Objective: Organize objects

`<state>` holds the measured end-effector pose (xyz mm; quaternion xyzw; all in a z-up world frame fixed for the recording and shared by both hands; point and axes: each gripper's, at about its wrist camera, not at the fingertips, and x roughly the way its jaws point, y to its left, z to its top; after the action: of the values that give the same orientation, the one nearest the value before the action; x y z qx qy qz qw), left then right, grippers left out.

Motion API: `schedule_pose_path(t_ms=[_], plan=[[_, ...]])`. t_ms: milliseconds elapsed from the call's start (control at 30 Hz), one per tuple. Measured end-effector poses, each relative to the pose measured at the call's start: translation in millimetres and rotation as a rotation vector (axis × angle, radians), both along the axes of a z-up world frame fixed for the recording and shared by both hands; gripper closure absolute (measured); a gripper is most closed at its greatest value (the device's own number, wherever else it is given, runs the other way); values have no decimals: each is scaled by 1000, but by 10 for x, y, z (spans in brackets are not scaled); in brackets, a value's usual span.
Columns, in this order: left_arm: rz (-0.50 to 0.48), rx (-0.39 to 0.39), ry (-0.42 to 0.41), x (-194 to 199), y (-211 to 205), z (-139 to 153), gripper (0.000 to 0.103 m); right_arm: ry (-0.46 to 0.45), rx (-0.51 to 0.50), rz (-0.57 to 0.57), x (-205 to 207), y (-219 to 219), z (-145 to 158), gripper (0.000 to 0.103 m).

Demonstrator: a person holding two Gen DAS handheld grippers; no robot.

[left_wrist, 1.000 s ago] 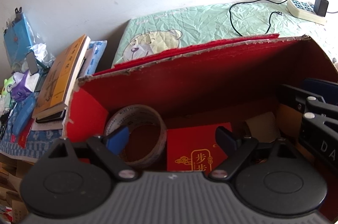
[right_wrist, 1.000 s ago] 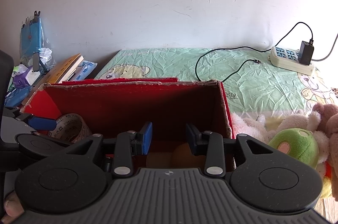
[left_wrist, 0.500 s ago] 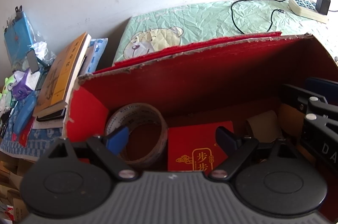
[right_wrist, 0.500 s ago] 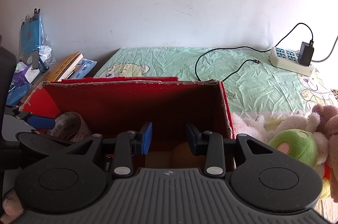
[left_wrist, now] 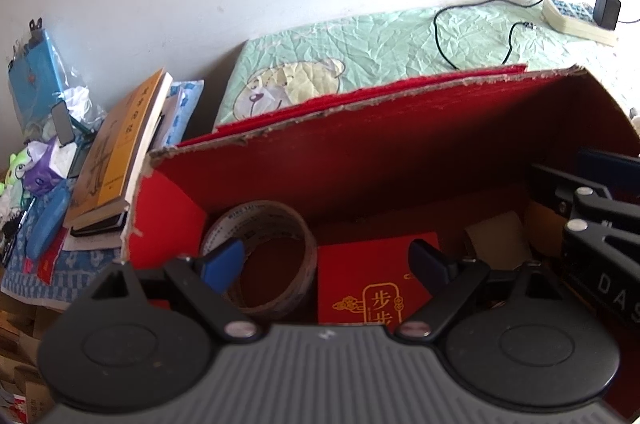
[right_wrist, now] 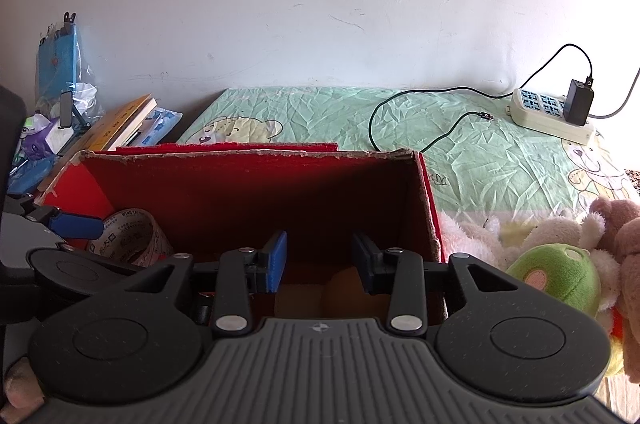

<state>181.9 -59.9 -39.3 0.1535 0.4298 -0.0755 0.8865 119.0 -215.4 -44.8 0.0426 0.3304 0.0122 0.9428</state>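
Comparing with a second ago, I see very little change: both grippers sit over the red box much as they did, and the left view has only drifted a touch, showing slightly more of the green bed sheet behind the box. My left gripper has its jaws wide apart with nothing between them, one blue pad in front of the tape roll and the other in front of the red envelope; both things lie on the box floor, the roll against the left wall, the envelope just beside it. My right gripper is also apart and empty, poised over the right half of the box, where something brownish on the floor is too dark for me to name. Since nothing has been lifted or dropped in this short span, I judge that I am between moves, with these items already stowed. What seems left to organize is outside: the books stacked to the left and the plush toys to the right of the box. The power strip and its cable lie well apart on the bed.
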Motion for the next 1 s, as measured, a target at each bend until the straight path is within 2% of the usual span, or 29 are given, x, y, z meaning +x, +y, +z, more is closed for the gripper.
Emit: schedule_pose_path(t_ms=[100,500,600,667,867,1000], plan=[[6,18,-23,-51,-3,34,13,-2,10,-14,-39,-23,24,64],[22,-43,-60,-440,168,432,13,-50,36,-26,-420,-4,326,63],[28,-69,-51,-532,212,499,12,-64,47,-27,-547,10,380,60],[31,-77,-54,-601,236,534,12,-79,54,-42,-637,7,407,53],[35,-108,-73,-864,294,623,9,-118,91,-48,-872,7,468,48],[53,-88,-90,-985,299,634,9,-128,99,-49,-975,-3,472,47]])
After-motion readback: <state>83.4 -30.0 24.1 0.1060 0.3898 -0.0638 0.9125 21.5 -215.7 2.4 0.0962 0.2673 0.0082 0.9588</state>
